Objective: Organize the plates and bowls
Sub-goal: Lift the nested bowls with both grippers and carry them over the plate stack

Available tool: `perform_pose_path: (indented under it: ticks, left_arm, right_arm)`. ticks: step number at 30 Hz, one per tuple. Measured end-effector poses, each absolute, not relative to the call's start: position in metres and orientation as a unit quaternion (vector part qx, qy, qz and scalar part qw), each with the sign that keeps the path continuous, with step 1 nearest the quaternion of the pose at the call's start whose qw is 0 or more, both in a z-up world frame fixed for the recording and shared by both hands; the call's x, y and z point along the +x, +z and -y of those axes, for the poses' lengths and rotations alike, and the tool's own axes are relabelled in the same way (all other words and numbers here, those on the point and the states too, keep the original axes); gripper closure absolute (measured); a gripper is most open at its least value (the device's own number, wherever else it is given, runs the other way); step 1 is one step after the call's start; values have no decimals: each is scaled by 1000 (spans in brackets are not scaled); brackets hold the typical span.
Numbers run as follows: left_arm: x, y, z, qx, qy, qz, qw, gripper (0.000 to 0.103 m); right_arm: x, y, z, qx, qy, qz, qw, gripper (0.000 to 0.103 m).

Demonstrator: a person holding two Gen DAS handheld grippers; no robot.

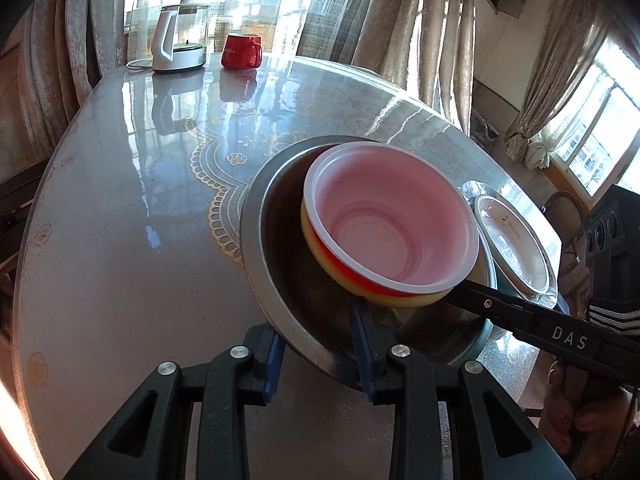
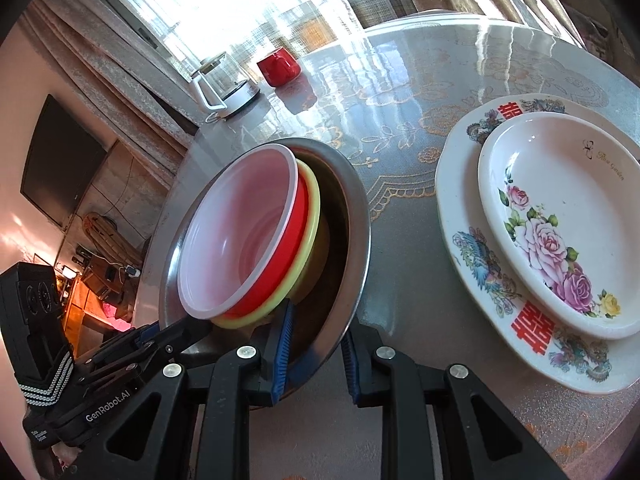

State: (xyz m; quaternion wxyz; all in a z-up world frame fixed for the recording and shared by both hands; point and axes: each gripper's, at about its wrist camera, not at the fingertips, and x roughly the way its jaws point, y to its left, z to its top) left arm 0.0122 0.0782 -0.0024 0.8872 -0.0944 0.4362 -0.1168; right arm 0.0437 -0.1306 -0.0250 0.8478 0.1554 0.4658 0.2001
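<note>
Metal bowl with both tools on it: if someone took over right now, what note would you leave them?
Left gripper: fingers closed across the near rim of the metal bowl.
Right gripper: fingers closed across the same bowl's rim, further round.
Bowls: red bowl nested in yellow bowl, both leaning inside the metal bowl.
Plates: small floral plate stacked on large plate, on the table beside the bowls.
Done: bowls nested, plates stacked.
Left: probably settle the metal bowl where it belongs, then let go. Whether it is lifted is unclear.
</note>
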Motion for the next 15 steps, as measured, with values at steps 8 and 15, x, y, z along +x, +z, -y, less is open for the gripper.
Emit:
perform_pose_path:
  ticks: [8, 15]
  left_arm:
    - [11, 8, -73, -90, -121, -417, 896, 71]
    - [17, 31, -52, -59, -137, -389, 909, 70]
  right_arm:
    - [39, -18, 134, 137, 198, -450, 860, 80]
    - [33, 0, 151, 148, 189, -426, 872, 80]
